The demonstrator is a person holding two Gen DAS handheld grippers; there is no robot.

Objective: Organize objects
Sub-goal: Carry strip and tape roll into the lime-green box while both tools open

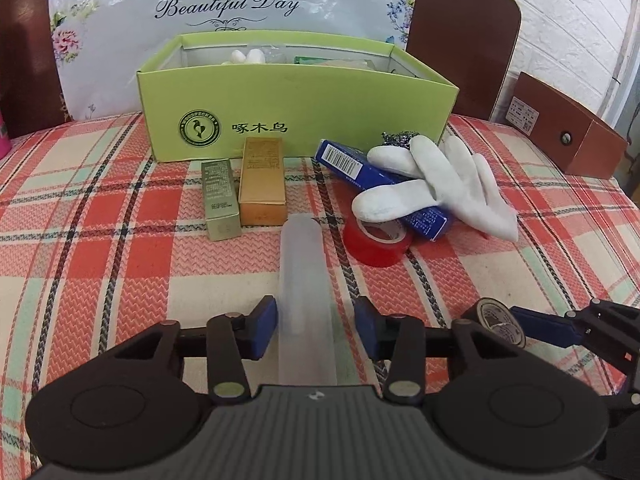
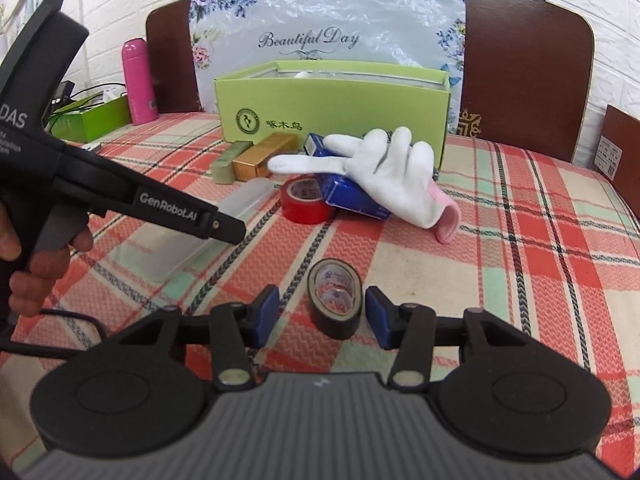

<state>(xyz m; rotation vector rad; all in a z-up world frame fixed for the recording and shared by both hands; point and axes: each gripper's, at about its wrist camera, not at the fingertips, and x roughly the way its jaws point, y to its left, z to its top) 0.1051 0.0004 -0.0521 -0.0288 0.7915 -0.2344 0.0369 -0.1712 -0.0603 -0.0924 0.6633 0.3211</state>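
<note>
Tidying loose things into the big green box (image 1: pixel 296 100) at the back of the bed (image 1: pixel 100 240) looks like the job, and I think I am at the picking-up step with both hands at once. On the left, my left hand-held gripper (image 1: pixel 316 320) is about half open. The long clear case (image 1: pixel 304 264) lies flat on the checked cloth between its two blue fingers, and I can see a small gap on each side, so nothing is squeezed yet. Past the case stand a small olive box (image 1: pixel 220 200) and a gold box (image 1: pixel 262 180), side by side just in front of the green box. Next comes the red tape (image 1: pixel 378 244), partly tucked under a blue box (image 1: pixel 360 168), and a white glove (image 1: pixel 452 184) lies on top of that blue box. On the right, my right hand-held gripper (image 2: pixel 322 314) is also about half open. The black tape (image 2: pixel 336 300) stands on its edge between the fingers, close to the right one, but it is not pinched. For the next move, I think both grippers need to close gently. The case looks smooth and may slip, and the tape may roll, so I would squeeze slowly, lift, and carry each over the green box wall.
</note>
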